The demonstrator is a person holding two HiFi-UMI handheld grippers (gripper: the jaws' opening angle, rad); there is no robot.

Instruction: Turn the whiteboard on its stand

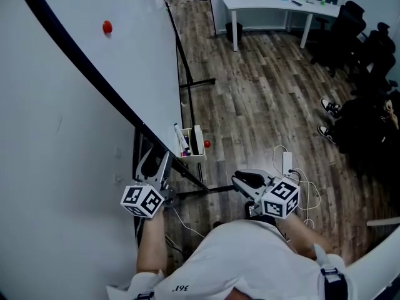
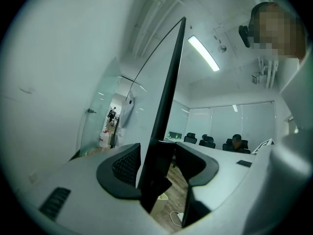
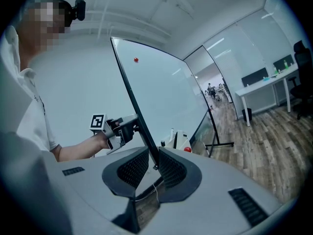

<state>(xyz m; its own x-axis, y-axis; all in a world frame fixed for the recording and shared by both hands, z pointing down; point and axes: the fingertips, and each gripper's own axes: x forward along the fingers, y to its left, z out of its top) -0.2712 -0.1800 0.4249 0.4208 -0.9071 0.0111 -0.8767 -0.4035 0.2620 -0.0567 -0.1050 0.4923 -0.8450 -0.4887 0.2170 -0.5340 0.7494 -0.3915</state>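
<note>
The big whiteboard (image 1: 94, 74) stands tilted on its wheeled stand (image 1: 187, 83), a red magnet (image 1: 107, 26) near its top. My left gripper (image 1: 159, 169) straddles the board's black frame low on the near edge. In the left gripper view the frame (image 2: 168, 97) runs between the wide-set jaws of the left gripper (image 2: 161, 168), and I see no firm pinch. The right gripper (image 1: 236, 180) hangs just right of the board's lower corner. Its jaws (image 3: 152, 168) are a narrow slit apart, with the frame (image 3: 134, 97) lined up beyond them and nothing held.
A marker tray (image 1: 195, 149) hangs on the board's low edge, a red ball (image 1: 207, 144) beside it. A power strip (image 1: 287, 162) with cables lies on the wood floor. A white desk (image 1: 275, 5), office chairs (image 1: 369, 36) and a seated person's shoes (image 1: 330, 108) are at the right.
</note>
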